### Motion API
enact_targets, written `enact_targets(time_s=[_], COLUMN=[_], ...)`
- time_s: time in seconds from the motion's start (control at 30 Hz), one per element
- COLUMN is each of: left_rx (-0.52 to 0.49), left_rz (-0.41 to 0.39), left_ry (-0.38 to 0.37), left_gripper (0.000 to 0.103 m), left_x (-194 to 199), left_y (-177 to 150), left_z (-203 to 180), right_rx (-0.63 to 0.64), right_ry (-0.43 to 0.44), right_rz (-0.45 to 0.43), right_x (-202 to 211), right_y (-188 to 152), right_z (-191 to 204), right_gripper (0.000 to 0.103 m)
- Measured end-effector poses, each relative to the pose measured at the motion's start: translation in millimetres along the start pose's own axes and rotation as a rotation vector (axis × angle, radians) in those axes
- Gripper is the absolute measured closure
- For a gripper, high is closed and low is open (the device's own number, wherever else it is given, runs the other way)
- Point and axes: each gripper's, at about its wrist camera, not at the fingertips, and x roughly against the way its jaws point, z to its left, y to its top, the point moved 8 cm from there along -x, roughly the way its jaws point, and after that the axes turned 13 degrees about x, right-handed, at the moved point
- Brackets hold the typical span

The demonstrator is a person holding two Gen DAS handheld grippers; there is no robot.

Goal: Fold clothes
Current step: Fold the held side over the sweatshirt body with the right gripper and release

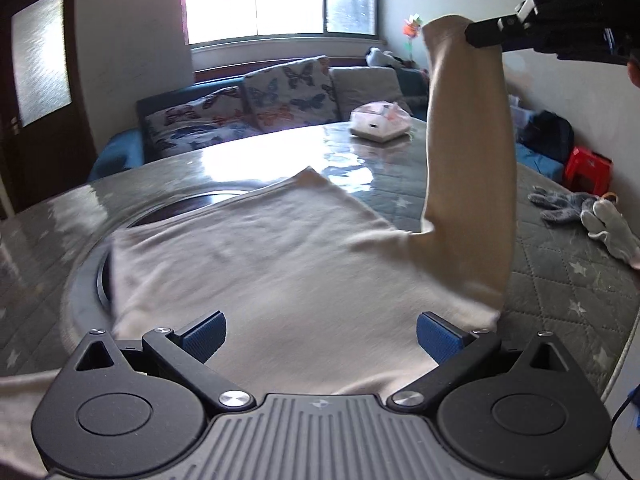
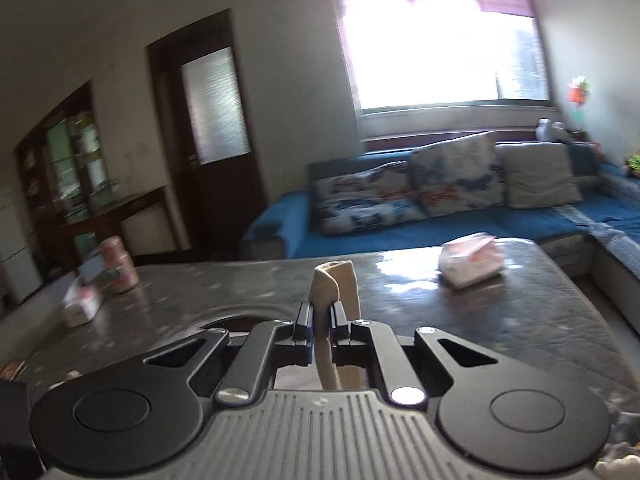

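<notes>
A beige shirt [image 1: 272,256] lies spread on the table [image 1: 448,184] in the left wrist view. My left gripper [image 1: 321,336] hovers open just above its near part, blue pads apart with nothing between them. The shirt's long sleeve [image 1: 468,160] is lifted high at the right, its cuff pinched by my right gripper [image 1: 474,36]. In the right wrist view, my right gripper [image 2: 323,320] is shut on the sleeve cuff [image 2: 334,284], which sticks up between the fingers above the table [image 2: 520,320].
A white and pink packet [image 1: 380,120] sits at the table's far side. Grey gloves [image 1: 560,202] lie at the right edge. A tissue box [image 2: 82,306] and pink cans [image 2: 118,270] stand at the far left. A blue sofa [image 2: 440,224] lies beyond.
</notes>
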Motion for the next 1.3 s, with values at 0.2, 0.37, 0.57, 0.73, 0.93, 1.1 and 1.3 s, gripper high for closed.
enact_targets(time_s=[0.2, 0.37, 0.57, 0.73, 0.93, 1.1, 1.3], left_rx=[0.049, 0.087, 0.119, 0.14, 0.15, 0.142, 0.121], left_rz=[-0.02, -0.027, -0.027, -0.019, -0.025, -0.05, -0.03], left_ry=[0.024, 0.052, 0.062, 0.08, 0.092, 0.086, 0.036], left_gripper=[0.0, 0.0, 0.0, 0.0, 0.0, 0.002, 0.024], left_x=[21.8, 30.8, 37.9, 37.8, 39.8, 41.4, 27.3], left_y=[-8.2, -12.6, -18.3, -21.5, -19.7, -10.4, -8.2], left_z=[28.2, 45.3, 55.1, 62.3, 66.0, 63.0, 52.2], right_rx=[0.056, 0.102, 0.141, 0.148, 0.165, 0.239, 0.247], right_ry=[0.117, 0.21, 0.278, 0.337, 0.36, 0.287, 0.214], right_rz=[0.034, 0.1, 0.203, 0.28, 0.277, 0.291, 0.35], right_x=[-23.2, -46.3, -74.8, -89.9, -80.6, -63.3, -47.7], right_y=[0.4, -15.6, -43.2, -67.0, -69.3, -77.3, -107.4], right_z=[64.5, 113.4, 147.7, 167.3, 164.4, 134.7, 97.3], right_gripper=[0.096, 0.096, 0.096, 0.087, 0.08, 0.08, 0.08])
